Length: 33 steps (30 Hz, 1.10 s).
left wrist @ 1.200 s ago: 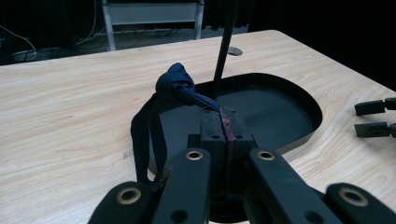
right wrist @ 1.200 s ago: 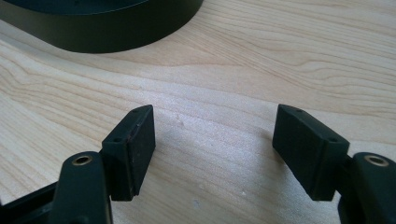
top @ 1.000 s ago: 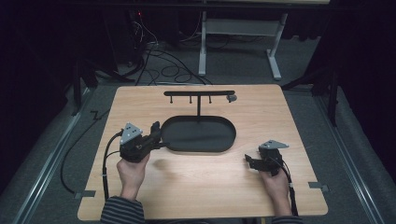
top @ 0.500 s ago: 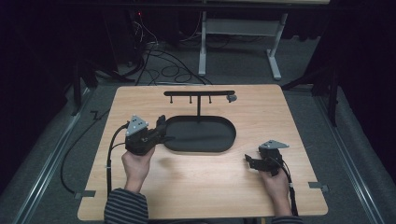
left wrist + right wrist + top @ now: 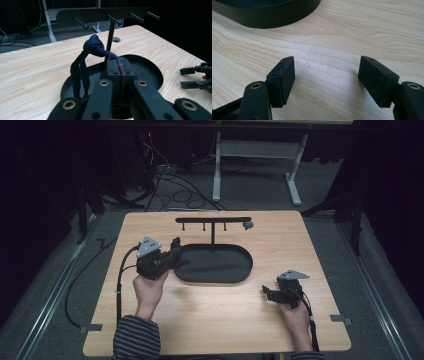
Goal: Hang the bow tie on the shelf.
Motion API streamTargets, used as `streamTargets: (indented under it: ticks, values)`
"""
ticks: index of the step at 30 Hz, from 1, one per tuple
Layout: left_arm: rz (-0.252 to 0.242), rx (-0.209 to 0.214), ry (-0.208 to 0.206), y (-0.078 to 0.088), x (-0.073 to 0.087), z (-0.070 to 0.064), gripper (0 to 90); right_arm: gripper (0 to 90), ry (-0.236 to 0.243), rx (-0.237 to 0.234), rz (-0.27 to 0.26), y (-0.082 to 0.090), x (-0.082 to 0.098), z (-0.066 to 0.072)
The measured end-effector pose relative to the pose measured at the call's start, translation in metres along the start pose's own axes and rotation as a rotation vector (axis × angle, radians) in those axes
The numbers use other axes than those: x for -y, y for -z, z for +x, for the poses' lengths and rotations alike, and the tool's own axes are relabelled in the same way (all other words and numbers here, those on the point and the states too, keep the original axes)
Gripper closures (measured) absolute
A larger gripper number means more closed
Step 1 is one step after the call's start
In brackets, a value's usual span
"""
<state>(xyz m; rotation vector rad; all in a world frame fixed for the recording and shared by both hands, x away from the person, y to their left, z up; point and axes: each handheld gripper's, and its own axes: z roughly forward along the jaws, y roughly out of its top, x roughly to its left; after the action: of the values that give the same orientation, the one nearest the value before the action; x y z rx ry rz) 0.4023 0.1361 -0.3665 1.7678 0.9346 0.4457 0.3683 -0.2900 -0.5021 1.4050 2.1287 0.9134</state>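
Left gripper [image 5: 117,61] clamped on dark knotted cloth loop [image 5: 93,46], above tray [image 5: 240,275] at 9 o'clock rim. Right gripper [image 5: 327,80] jaws wide, nothing between them, over table [image 5: 200,320].

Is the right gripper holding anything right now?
No, the right gripper has its jaws wide apart over the bare wooden table, with nothing between them.

no readable txt, labels or nos. anywhere
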Motion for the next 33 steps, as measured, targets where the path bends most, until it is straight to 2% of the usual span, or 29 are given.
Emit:
streamTargets:
  ticks: [15, 33]
  values:
    - [-0.011, -0.009, 0.004, -0.011, -0.020, 0.005, 89.2, 31.2, 0.002, 0.001, -0.001, 0.000, 0.000, 0.000]
    - [-0.004, -0.020, 0.004, -0.036, -0.038, 0.008, 89.2, 31.2, 0.001, 0.003, 0.000, 0.000, 0.000, 0.000]
